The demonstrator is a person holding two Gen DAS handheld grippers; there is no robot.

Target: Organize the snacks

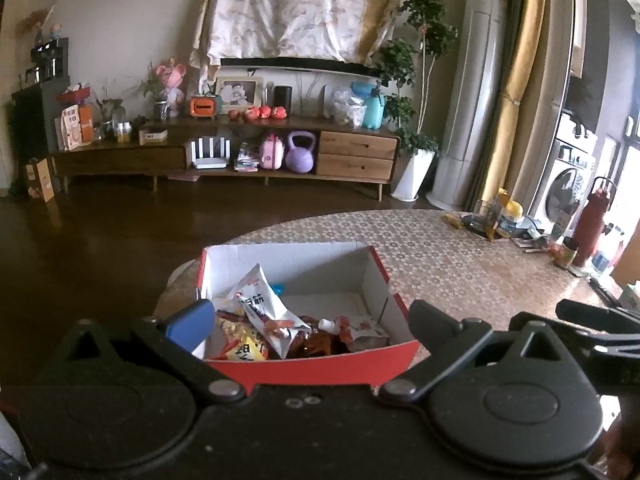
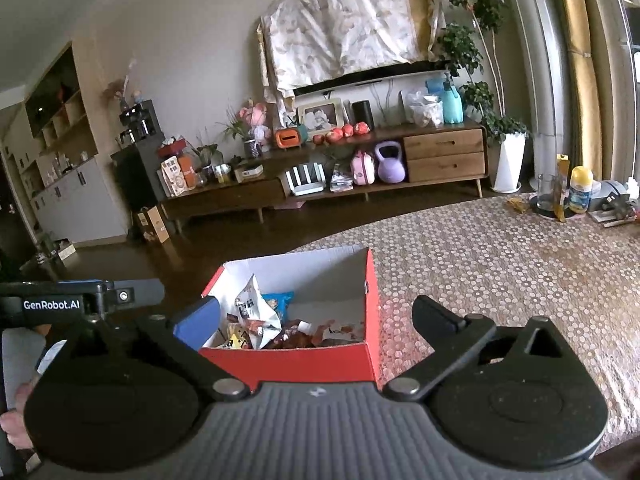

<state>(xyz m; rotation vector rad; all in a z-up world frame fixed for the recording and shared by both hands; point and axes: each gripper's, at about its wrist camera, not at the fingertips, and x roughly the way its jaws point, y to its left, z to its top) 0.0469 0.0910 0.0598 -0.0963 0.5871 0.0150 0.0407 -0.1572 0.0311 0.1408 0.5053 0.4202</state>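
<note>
Left gripper (image 1: 310, 320): my jaws stand wide apart and hold nothing; the blue-padded finger (image 1: 191, 323) sits at 9 o'clock, the black finger at 3 o'clock, with the box framed between them.

Right gripper (image 2: 316, 322): likewise spread wide and empty; the box sits toward its 10 o'clock side and bare tablecloth fills its 3 o'clock side.

Red box (image 1: 316, 364): open-topped cardboard, white inside, straight ahead at 12 o'clock of both my jaws, its near wall just beyond the fingertips. No finger appears to touch it.

Snacks: a loose heap in the near-left part of the box; the far half of the floor shows bare.

White packet (image 1: 264, 312): stands tilted on top of the heap, leaning toward 11 o'clock.

Yellow packet (image 1: 244, 346): low at 7 o'clock of the white one, partly buried.

Blue packet (image 2: 278, 301): behind the white one at 1 o'clock.

Handling, as I judge it: light, soft foil pouches, slippery and crinkly, contents possibly crushable. Best hold is a sealed flat edge, such as the white packet's raised top corner, with gentle pressure.

Box handling: stiff but light; it may slide on the cloth if nudged.

Table (image 2: 500, 264): patterned cloth; jars and bottles lie well apart at 2 o'clock.
</note>
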